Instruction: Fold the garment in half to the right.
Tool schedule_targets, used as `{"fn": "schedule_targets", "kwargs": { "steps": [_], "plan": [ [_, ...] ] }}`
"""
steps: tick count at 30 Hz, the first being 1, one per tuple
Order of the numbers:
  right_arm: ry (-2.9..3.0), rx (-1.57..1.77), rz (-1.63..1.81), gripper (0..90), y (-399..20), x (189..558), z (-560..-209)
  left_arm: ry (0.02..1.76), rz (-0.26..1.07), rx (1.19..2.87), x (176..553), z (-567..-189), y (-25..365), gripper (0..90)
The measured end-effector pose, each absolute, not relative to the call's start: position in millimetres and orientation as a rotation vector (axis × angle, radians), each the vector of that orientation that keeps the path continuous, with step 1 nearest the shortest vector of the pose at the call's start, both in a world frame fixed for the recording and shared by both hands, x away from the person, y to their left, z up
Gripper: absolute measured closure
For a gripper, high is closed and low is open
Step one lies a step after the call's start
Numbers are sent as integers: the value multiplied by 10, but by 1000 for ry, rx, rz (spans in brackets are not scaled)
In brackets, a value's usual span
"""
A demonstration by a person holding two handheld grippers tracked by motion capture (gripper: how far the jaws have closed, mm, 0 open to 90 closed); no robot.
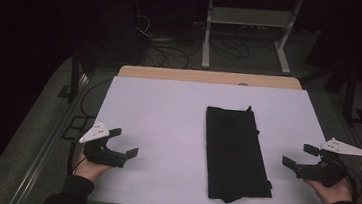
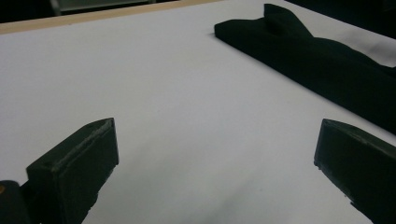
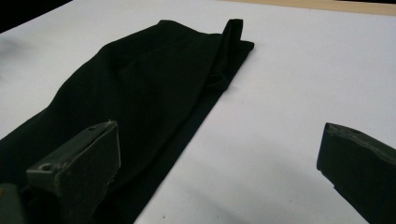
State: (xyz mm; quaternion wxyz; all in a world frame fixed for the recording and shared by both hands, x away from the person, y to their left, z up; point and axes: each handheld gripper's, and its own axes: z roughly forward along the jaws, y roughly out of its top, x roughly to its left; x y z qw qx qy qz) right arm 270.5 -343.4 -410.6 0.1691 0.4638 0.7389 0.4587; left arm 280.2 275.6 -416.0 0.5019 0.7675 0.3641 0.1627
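Note:
A black cloth (image 1: 235, 152), folded into a long strip, lies on the white table sheet (image 1: 166, 126), right of centre, running front to back. My left gripper (image 1: 124, 142) hovers at the table's front left, open, nothing between its jaws, well left of the cloth. My right gripper (image 1: 300, 155) is at the front right, open and empty, a short way right of the cloth's edge. The left gripper view has the cloth (image 2: 317, 60) off to the upper right. In the right gripper view the cloth (image 3: 140, 93) stretches ahead and left, its near part behind the left jaw.
The white sheet covers a wooden table whose far edge (image 1: 211, 77) shows as a tan strip. Beyond it stand a white frame (image 1: 248, 33) and loose cables (image 1: 174, 51) on a dark floor. Metal rails (image 1: 46, 154) run along both table sides.

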Motion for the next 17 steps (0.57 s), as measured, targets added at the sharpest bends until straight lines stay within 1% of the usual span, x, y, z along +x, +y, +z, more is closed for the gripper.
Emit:
{"fn": "schedule_targets", "kwargs": {
  "steps": [2,10,17],
  "plan": [
    [2101,1315,1303,0,-3436,2705,-4107,899,422,1848,2775,-4192,2831,0],
    [2099,1311,1305,0,-3445,2702,-4107,990,433,1824,2712,-4292,3058,0],
    [2107,1312,1298,0,-3440,2721,-4133,977,420,1838,2725,-4309,3028,0]
  ]
}}
